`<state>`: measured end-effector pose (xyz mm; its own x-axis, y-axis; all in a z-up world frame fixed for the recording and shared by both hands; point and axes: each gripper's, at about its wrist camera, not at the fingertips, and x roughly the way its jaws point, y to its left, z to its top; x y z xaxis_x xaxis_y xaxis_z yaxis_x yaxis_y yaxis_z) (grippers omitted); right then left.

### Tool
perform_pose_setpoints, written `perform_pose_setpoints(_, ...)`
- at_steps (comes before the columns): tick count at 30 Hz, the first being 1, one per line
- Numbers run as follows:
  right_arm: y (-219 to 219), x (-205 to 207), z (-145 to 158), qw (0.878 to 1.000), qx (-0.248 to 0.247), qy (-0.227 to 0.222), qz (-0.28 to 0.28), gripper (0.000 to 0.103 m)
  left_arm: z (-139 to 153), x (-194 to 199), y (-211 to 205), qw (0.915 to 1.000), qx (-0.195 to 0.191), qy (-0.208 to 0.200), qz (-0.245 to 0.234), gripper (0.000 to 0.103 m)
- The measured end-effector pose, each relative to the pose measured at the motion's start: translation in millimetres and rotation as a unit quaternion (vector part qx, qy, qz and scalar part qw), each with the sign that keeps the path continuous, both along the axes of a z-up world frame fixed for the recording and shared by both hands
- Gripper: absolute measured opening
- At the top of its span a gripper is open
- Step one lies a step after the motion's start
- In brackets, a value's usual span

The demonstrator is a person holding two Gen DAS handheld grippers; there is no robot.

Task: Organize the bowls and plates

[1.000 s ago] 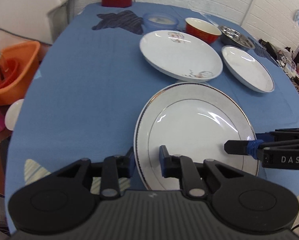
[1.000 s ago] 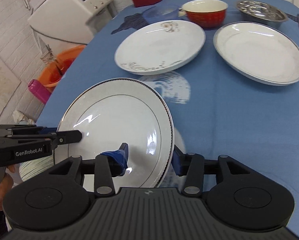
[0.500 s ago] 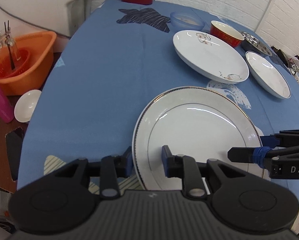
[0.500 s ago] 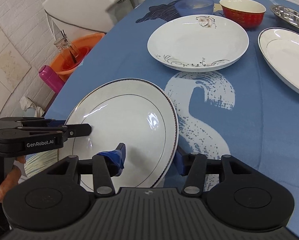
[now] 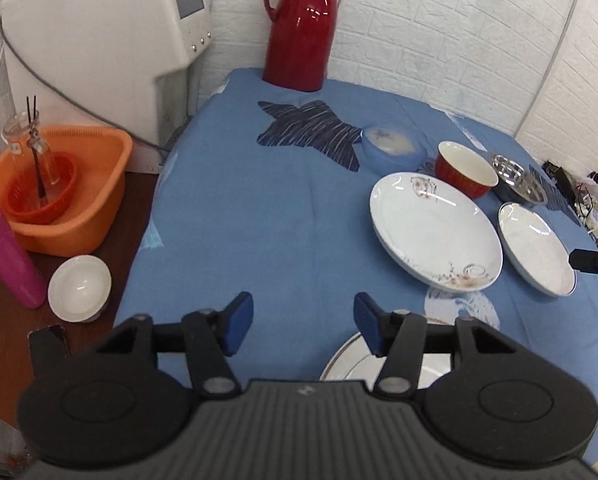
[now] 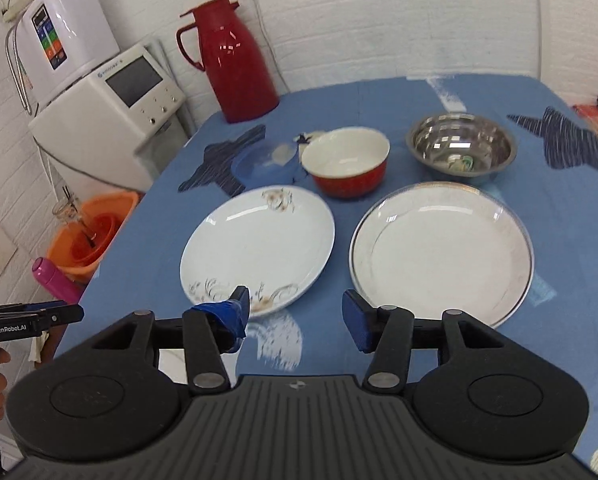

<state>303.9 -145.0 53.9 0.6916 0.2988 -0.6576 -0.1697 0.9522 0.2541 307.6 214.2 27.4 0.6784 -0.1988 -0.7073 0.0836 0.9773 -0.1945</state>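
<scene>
The left gripper (image 5: 303, 328) has its jaws wide apart and holds nothing. The gold-rimmed plate (image 5: 351, 364) lies flat on the blue tablecloth (image 5: 239, 220), just under and behind the right-side finger, half hidden by the gripper body. The right gripper (image 6: 295, 318) is spread wide too, with nothing in it, and it hangs over the near edges of two more plates.

There are three plates: the gold-rimmed one, a round white flower plate (image 6: 259, 248), and a silver-rimmed plate (image 6: 443, 252) beside it. Behind them sit three bowls: a red bowl (image 6: 347, 166) that is white inside, a shiny metal bowl (image 6: 461, 148), and a see-through blue bowl (image 6: 265, 160). A smooth red jug (image 6: 231, 60) stands at the back
</scene>
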Motion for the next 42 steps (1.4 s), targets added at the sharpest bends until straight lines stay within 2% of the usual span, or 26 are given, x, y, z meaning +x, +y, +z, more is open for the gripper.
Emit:
perform_pose_setpoints(2, -2, -1, 13, 0.999, -0.011, -0.038, 0.006, 0.037, 3, 13, -4, 1.0000, -0.006, 0.002, 0.002, 0.065)
perform_pose_setpoints(4, -1, 1, 21, 0.996, -0.029, -0.084, 0.002, 0.039, 1, 26, -10, 0.9999, -0.006, 0.010, 0.001, 0.066)
perform_pose_setpoints(6, 5, 12, 17, 0.994, -0.046, -0.099, -0.003, 0.040, -2, 40, -18, 0.9998, 0.004, 0.020, -0.001, 0.066)
perform_pose_setpoints(10, 14, 64, -9, 0.997, -0.059, -0.006, 0.041, 0.040, -10, 67, -40, 0.9992, 0.019, 0.030, -0.016, 0.066)
perform_pose_setpoints(13, 19, 97, -24, 0.997, -0.052, 0.029, 0.040, 0.040, -16, 90, -59, 0.9981, 0.020, 0.046, -0.035, 0.066)
perform_pose_setpoints(19, 47, 141, -42, 0.990, -0.106, 0.052, 0.074, 0.041, -29, 126, -84, 0.9957, 0.022, 0.072, -0.055, 0.066)
perform_pose_setpoints(24, 49, 157, -66, 0.988, -0.097, 0.093, 0.076, 0.042, -45, 140, -93, 0.9931, 0.020, 0.095, -0.067, 0.066)
perform_pose_setpoints(27, 46, 159, -79, 0.988, -0.073, 0.117, 0.069, 0.044, -51, 141, -99, 0.9920, 0.024, 0.096, -0.079, 0.066)
perform_pose_setpoints(32, 48, 142, -81, 0.992, -0.058, 0.089, 0.063, 0.047, -58, 138, -109, 0.9910, 0.046, 0.088, -0.090, 0.067)
perform_pose_setpoints(34, 52, 136, -80, 0.992, -0.057, 0.095, 0.060, 0.048, -59, 137, -111, 0.9909, 0.053, 0.085, -0.090, 0.067)
perform_pose_setpoints(38, 55, 129, -79, 0.990, -0.022, 0.117, 0.071, 0.050, -59, 134, -108, 0.9908, 0.048, 0.089, -0.090, 0.067)
perform_pose_setpoints(42, 54, 131, -80, 0.991, -0.025, 0.107, 0.076, 0.049, -58, 135, -102, 0.9914, 0.054, 0.091, -0.076, 0.067)
